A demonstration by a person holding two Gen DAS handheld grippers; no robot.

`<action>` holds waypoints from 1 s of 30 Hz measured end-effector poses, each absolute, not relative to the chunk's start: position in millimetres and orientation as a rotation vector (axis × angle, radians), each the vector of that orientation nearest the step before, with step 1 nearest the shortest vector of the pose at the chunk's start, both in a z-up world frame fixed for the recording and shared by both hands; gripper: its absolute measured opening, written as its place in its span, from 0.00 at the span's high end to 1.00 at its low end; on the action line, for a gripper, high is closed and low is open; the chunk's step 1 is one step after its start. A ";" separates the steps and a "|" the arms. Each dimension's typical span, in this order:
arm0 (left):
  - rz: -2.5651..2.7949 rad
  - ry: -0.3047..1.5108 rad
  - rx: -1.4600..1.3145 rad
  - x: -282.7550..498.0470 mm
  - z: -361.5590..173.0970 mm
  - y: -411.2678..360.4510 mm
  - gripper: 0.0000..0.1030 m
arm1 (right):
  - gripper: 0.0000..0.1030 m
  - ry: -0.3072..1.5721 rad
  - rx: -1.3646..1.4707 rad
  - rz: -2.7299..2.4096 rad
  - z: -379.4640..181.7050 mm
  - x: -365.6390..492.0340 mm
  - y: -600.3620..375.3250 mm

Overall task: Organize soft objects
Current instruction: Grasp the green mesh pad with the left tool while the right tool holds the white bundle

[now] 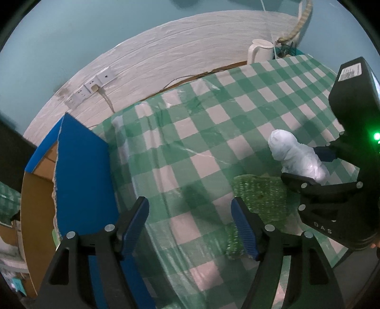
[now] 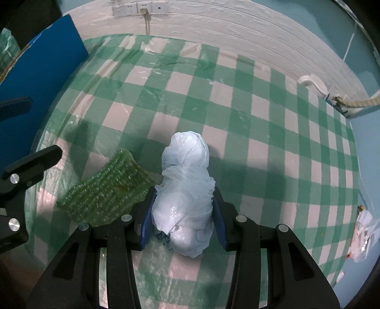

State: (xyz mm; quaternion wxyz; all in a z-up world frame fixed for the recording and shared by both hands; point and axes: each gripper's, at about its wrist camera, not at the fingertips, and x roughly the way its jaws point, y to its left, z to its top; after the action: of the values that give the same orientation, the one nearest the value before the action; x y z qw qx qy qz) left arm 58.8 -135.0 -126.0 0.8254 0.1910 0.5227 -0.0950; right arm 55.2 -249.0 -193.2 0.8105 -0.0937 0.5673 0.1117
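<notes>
Left wrist view: left gripper (image 1: 190, 223) jaws apart over bare green-and-white checked plastic tablecloth (image 1: 204, 123), nothing between them; flat green knitted cloth (image 1: 261, 199) lies just beside its right finger, blue-faced cardboard box (image 1: 83, 171) at table's left edge, white kettle (image 1: 260, 50) at far edge against crinkled white wall covering (image 1: 166, 54) with a row of white wall sockets (image 1: 91, 88). Right wrist view: right gripper (image 2: 184, 214) clamped on crumpled pale-blue plastic-bag bundle (image 2: 186, 180), bundle over the cloth-covered table, knitted cloth (image 2: 106, 190) just left of it; sockets (image 2: 140, 8) top centre, box (image 2: 42, 61) at left.
</notes>
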 end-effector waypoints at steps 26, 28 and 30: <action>-0.325 1.244 0.384 46.7 -159.2 -186.7 0.22 | 0.59 1.217 -0.139 0.198 -197.1 44.0 -305.1; -0.324 1.247 0.387 45.7 -161.5 -189.4 0.22 | 0.59 1.219 -0.138 0.197 -198.1 43.4 -307.5; -0.323 1.252 0.385 43.9 -164.6 -191.9 0.22 | 0.59 1.220 -0.136 0.198 -198.9 43.1 -307.4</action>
State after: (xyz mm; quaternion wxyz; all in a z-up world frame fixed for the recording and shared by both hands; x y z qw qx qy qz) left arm 43.9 -191.9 -164.6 0.7811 0.1780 0.5795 -0.1497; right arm 43.1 -307.4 -198.9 0.8129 -0.0637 0.5714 0.0929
